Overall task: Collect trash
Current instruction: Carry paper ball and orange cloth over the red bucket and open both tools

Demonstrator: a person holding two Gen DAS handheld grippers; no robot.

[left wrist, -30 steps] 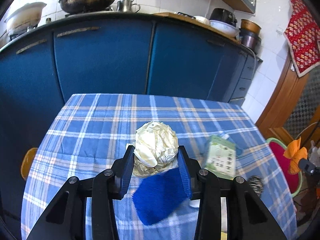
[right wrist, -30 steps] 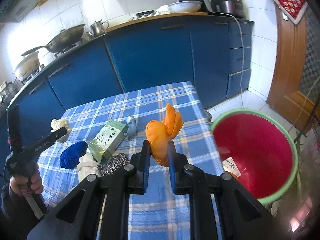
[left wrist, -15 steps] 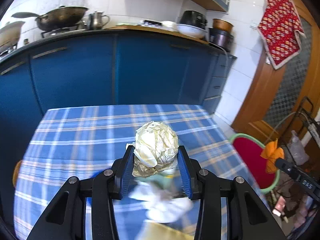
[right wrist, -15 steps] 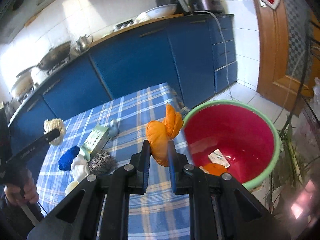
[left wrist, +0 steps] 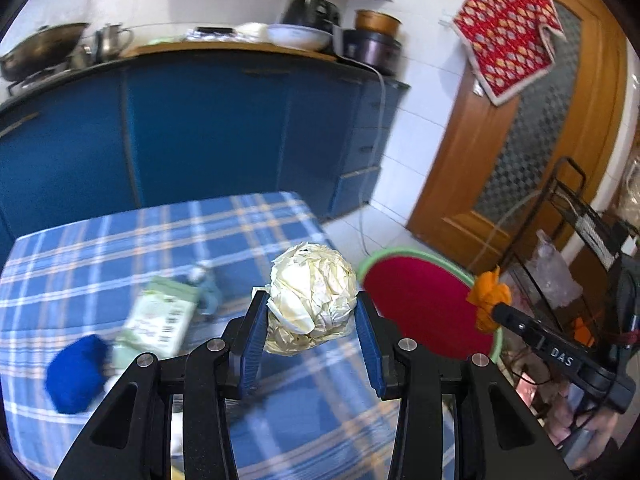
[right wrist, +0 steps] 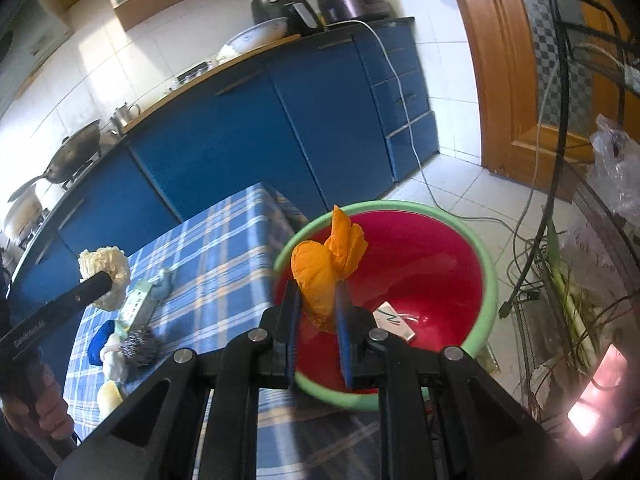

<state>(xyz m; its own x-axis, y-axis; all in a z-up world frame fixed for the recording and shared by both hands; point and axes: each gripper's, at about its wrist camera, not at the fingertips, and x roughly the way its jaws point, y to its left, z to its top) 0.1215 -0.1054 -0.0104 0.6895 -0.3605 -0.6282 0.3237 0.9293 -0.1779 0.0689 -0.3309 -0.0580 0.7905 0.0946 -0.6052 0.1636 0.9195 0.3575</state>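
Left wrist view: left gripper (left wrist: 311,322), blue pads clenched on a crumpled paper ball (left wrist: 312,298), off-white with yellowish creases, roughly round, held above the blue plaid tablecloth (left wrist: 168,236). At 9 o'clock of the ball, a pale green carton (left wrist: 158,318) lying flat, blurred; at 8 o'clock, a blue wad (left wrist: 76,372). At 3 o'clock, a red basin (left wrist: 424,308) with a green rim, beside the table edge; past it, the right gripper (left wrist: 486,306) carrying an orange wrapper (left wrist: 486,294). Right wrist view: right gripper (right wrist: 318,314), pads closed on the orange wrapper (right wrist: 326,264), twisted and crinkled, its upper end flaring to a point, held over the near rim of the red basin (right wrist: 424,264). Inside the basin, a small white packet (right wrist: 394,320) at 4 o'clock of the wrapper. At 9 o'clock, the paper ball (right wrist: 105,270) in the left gripper above the tablecloth (right wrist: 224,252); beneath it the carton (right wrist: 138,304), blue wad (right wrist: 98,342) and a grey scouring pad (right wrist: 140,348).
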